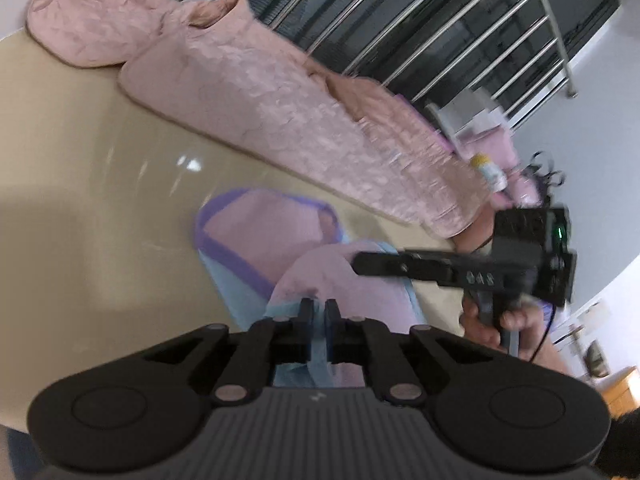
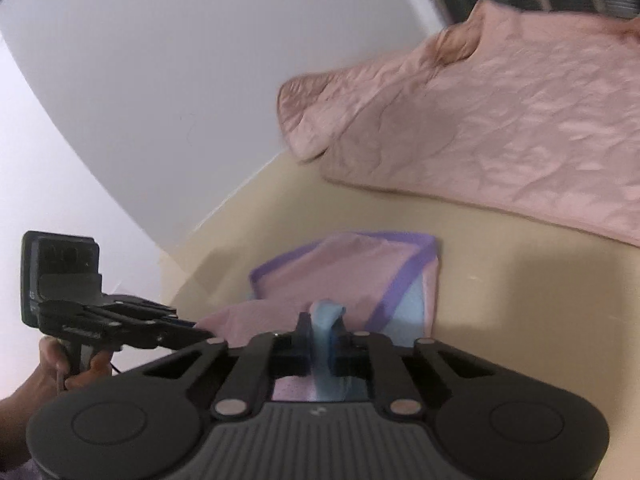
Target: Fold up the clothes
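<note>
Left wrist view, beige table (image 1: 80,200), barred window (image 1: 440,20), both fingers clamped on garment (image 1: 256,232)

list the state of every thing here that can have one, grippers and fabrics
left gripper: shut on the light blue edge of the garment
right gripper: shut on a bunched light blue fold of the same garment
pink garment with purple and light blue trim: partly folded, far part flat on the beige surface, near part lifted
quilted pink blanket: spread out, wrinkled, apart from the garment
</note>
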A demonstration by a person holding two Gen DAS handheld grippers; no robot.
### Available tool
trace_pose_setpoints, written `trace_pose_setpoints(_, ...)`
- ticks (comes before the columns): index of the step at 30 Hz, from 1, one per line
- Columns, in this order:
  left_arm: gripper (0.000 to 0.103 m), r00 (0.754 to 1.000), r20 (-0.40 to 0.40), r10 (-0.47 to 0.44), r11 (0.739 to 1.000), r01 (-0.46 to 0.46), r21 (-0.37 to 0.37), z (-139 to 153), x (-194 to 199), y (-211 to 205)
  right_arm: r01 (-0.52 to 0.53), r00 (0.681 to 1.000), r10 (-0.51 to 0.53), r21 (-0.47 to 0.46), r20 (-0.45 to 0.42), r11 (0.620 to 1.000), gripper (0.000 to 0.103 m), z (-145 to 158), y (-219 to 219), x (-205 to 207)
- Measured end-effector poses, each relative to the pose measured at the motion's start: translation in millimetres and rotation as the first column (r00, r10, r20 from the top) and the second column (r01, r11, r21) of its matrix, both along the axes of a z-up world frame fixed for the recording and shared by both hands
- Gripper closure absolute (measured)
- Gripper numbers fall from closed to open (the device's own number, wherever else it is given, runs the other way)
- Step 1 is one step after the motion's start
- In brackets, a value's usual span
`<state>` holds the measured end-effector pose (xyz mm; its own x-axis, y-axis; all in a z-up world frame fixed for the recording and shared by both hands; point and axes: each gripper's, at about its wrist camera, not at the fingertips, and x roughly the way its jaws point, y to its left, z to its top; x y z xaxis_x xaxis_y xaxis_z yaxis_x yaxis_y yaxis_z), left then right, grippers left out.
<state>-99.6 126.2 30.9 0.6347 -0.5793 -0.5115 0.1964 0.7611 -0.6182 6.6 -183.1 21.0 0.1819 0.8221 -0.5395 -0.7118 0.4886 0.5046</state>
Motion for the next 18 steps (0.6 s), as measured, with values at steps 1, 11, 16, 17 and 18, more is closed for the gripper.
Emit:
trace_pose_setpoints(1,0.098,1.000,0.012,-0.006,1.000,0.006,-0.002,4.0,0.4,-1.5,0.017,1.000,-0.018,0.011,0.011,1.000,0.096,5.5,-6.7,-8.8)
trace_pose_setpoints(11,0.094,0.993,-0.117,-0.022,0.998,0.029,0.062,-6.0,30.4,-22.2,0.248,0.968,-0.251,-0.134,-0.013,0.960,0.096,10.8,-4.3,-37.0)
trace_pose_setpoints(16,0.083,0.993,-0.110,0.050,0.994,-0.038,0.103,-9.0,32.6,-17.5,0.312,0.949,-0.316,-0.207,0.015,0.927,0.090,-0.8,2.5,-37.7)
trace_pose_setpoints(17,0.083,0.993,-0.106,0.044,0.994,-0.032,0.104,-7.9,32.5,-18.1,0.335,0.942,-0.333,-0.216,0.047,0.917,0.078,3.0,3.7,-41.2)
trace_pose_setpoints(18,0.083,0.994,-0.102,0.032,0.994,-0.021,0.109,-6.2,32.1,-20.2,0.353,0.936,-0.343,-0.219,0.083,0.910,0.072,9.1,2.8,-45.5)
